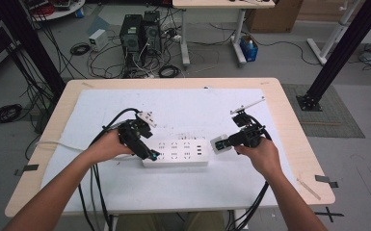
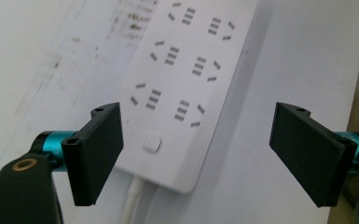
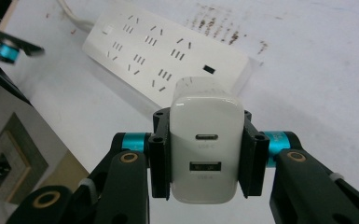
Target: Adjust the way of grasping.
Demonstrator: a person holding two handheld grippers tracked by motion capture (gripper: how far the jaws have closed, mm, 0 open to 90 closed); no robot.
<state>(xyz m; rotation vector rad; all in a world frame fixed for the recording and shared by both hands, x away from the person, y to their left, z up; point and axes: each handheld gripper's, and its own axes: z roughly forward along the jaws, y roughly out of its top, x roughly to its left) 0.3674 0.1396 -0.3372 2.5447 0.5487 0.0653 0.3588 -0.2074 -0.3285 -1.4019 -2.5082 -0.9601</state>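
Note:
A white power strip (image 1: 176,153) with several sockets lies on the white mat near the table's middle; its switch end (image 2: 152,142) and cord face left. My left gripper (image 1: 143,149) stands open just above that end, its jaws wide apart on either side of the strip (image 2: 182,93). My right gripper (image 1: 231,141) is shut on a white USB charger (image 3: 206,156) with two ports facing the camera. The charger (image 1: 219,144) hangs just off the strip's right end (image 3: 205,65), apart from it.
The white mat (image 1: 183,192) covers most of the wooden table (image 1: 294,139). Black cables trail from both grippers over the near edge. Computer towers (image 1: 139,33) and cable tangles stand on the floor beyond the table.

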